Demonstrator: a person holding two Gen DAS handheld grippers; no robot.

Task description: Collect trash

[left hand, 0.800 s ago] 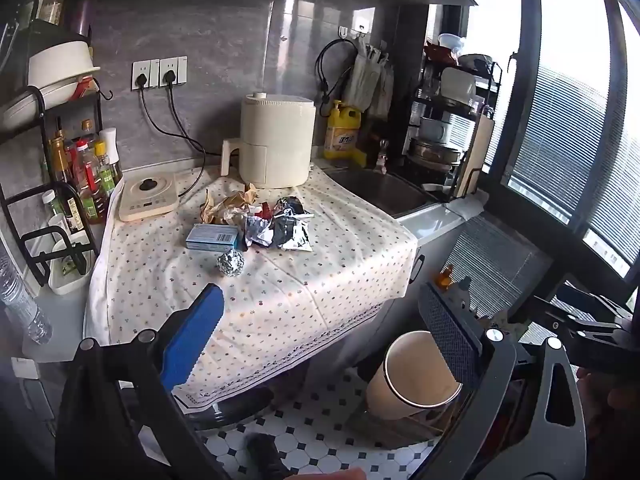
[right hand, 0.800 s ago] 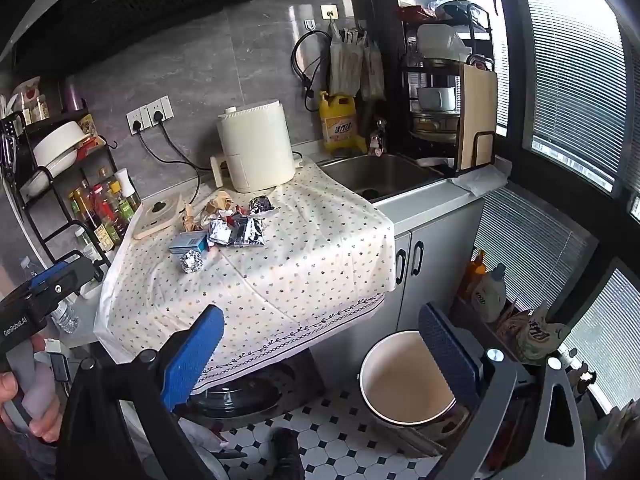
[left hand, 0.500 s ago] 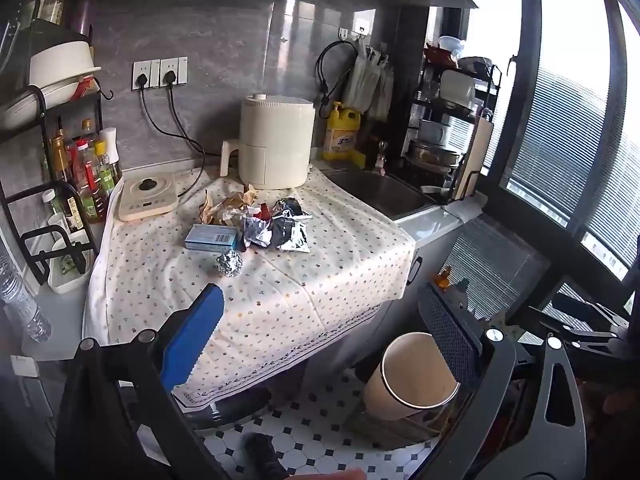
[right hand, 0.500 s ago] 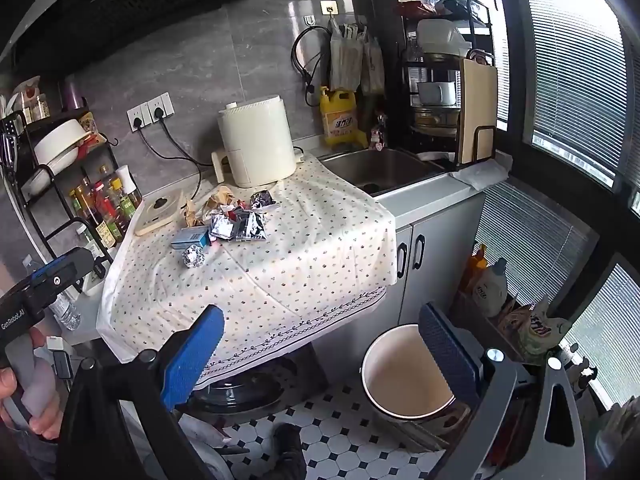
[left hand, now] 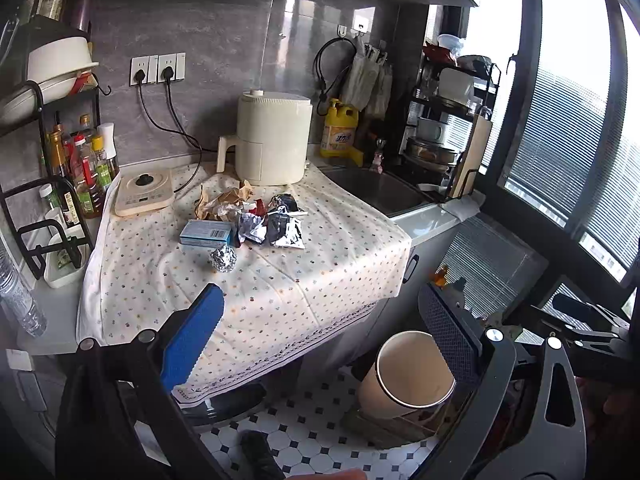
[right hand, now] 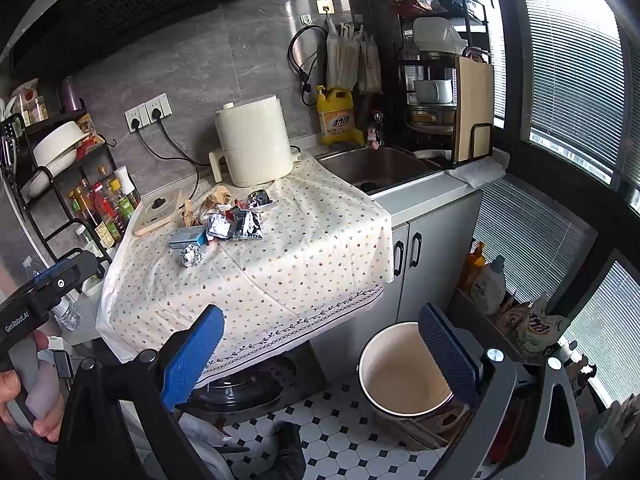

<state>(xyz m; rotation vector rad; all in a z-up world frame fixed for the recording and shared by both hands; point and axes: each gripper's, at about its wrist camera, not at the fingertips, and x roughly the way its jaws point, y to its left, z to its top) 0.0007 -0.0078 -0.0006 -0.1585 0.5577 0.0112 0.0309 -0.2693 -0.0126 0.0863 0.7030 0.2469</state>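
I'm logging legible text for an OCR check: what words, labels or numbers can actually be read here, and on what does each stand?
"GenRobot.AI": white letters on the side of the left gripper, right wrist view.
Yellow detergent bottle: label print too blurred to read.
Blue box: barcode and print too small.
Sauce bottles: labels illegible.
Packet by the window: lettering unreadable.

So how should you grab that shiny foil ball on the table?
Pinch the foil ball across its middle, coming from the front table edge and above. It is round, so any width works, and it sits alone on the cloth nearest that edge, with the blue box just behind it.
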